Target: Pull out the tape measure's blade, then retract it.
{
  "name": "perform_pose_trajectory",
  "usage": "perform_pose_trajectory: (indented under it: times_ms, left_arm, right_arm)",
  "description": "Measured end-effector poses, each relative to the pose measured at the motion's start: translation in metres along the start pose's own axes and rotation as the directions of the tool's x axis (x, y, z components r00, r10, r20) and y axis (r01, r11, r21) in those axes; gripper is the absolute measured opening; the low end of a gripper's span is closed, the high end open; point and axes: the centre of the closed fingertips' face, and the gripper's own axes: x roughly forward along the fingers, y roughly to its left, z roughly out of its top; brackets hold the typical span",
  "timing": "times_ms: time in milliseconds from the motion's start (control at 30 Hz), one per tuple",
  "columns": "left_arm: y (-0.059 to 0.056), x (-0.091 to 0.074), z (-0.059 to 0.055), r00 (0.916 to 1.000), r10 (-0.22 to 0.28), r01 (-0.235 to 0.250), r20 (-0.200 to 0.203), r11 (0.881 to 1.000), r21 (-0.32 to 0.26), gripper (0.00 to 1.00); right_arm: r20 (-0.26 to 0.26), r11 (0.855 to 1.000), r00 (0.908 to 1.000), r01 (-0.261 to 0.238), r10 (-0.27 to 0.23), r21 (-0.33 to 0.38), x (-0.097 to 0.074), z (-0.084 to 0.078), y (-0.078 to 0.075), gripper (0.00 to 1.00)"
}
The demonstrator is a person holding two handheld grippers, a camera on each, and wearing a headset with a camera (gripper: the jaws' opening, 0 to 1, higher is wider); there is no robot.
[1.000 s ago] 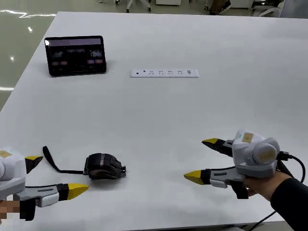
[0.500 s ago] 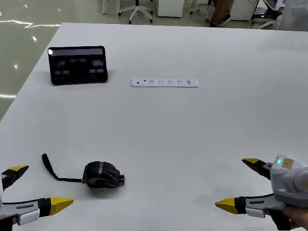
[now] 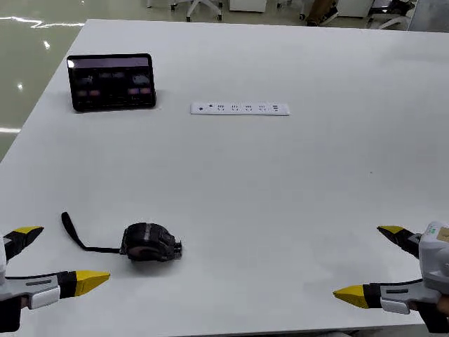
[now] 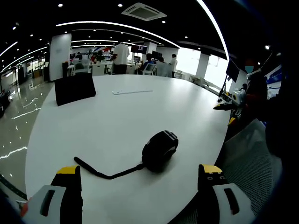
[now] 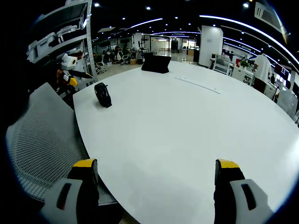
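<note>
At the near edge of the white table [image 3: 266, 182], the left tongs [image 3: 63, 254] hang low on the left side, their yellow-tipped jaws spread wide with nothing between them. The right tongs [image 3: 368, 261] sit at the same near edge far over on the right, jaws likewise spread and empty. Just beyond the left tongs and a little to their right, the black tape measure [image 3: 149, 242] lies on the table, touching neither jaw. In the left gripper view it rests a short way ahead, between the lines of the two jaws. Its black strap [image 3: 74, 235] trails from the case toward the left, flat on the table, and ends near the farther jaw tip. The right tongs are well apart from the tape measure. A grey mesh chair [image 5: 37, 140] stands against the table's edge in the right gripper view. Farther back, near the table's middle, a white power strip [image 3: 240, 108] lies flat. To its left a dark tablet [image 3: 111, 81] stands propped up with its screen lit. Beyond the table's left edge is a glossy floor [image 3: 28, 42].
</note>
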Motion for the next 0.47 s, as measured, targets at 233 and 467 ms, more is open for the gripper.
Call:
perform_pose_trajectory:
  times_ms: [233, 467]
  left_arm:
    - [0.0011, 0.0005, 0.0011, 1.0000, -0.007, 0.007, 0.000, 1.000, -0.001, 1.00]
    - [0.0017, -0.0007, -0.0014, 0.9999, -0.010, 0.010, -0.002, 1.000, -0.005, 1.00]
  right_arm:
    - [0.002, 1.000, 1.0000, 0.003, -0.003, -0.002, -0.0017, 0.0014, 0.0028, 1.00]
    - [0.003, 1.000, 1.0000, 0.006, -0.006, 0.005, -0.0015, 0.0009, 0.0012, 1.00]
